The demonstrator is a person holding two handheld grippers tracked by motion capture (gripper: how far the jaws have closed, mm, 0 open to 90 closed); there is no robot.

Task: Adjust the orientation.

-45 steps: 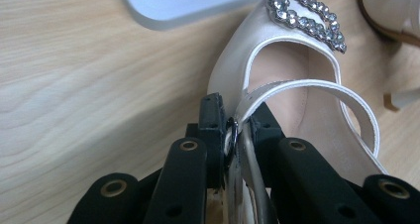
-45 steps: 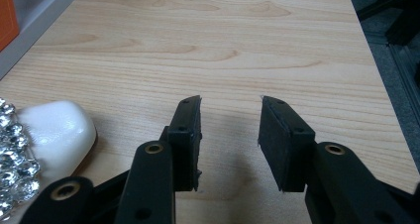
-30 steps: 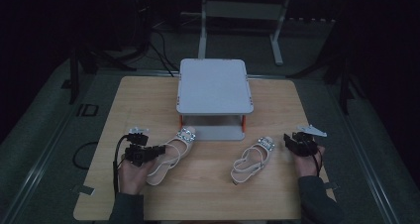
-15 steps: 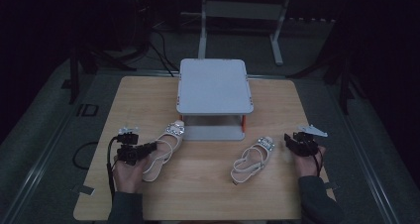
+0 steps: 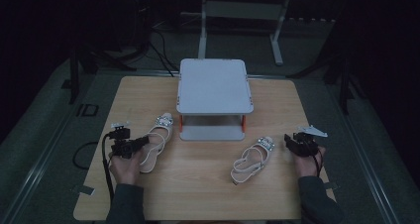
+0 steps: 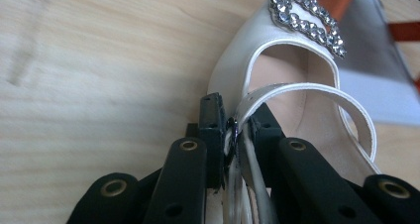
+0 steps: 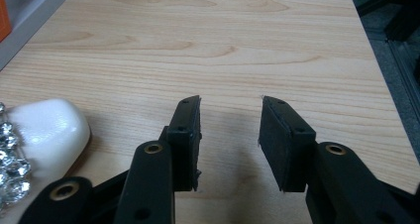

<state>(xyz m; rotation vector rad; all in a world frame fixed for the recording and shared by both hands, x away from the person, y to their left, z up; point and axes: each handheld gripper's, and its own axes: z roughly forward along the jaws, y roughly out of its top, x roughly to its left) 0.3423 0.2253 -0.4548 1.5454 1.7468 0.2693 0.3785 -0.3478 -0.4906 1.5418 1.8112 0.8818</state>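
Observation:
Two white strappy sandals with rhinestone toe bands lie on the wooden table (image 5: 198, 194). The left sandal (image 5: 155, 140) (image 6: 277, 80) is on the left, in front of the grey stand. My left gripper (image 5: 141, 142) (image 6: 234, 127) is shut on the left sandal's strap beside the buckle. The right sandal (image 5: 253, 157) lies right of centre, its toe (image 7: 47, 127) at the left edge of the right gripper view. My right gripper (image 5: 289, 140) (image 7: 230, 130) rests just right of that sandal, open, with bare table between its fingers.
A grey two-tier stand (image 5: 214, 87) with orange legs sits at the table's back centre. Dark floor, cables and a metal frame (image 5: 242, 11) lie beyond the table. The table's right edge (image 7: 381, 80) runs close to my right gripper.
My left gripper has pulled the left sandal leftward and a little toward the person, away from the stand. The right gripper and right sandal have stayed put.

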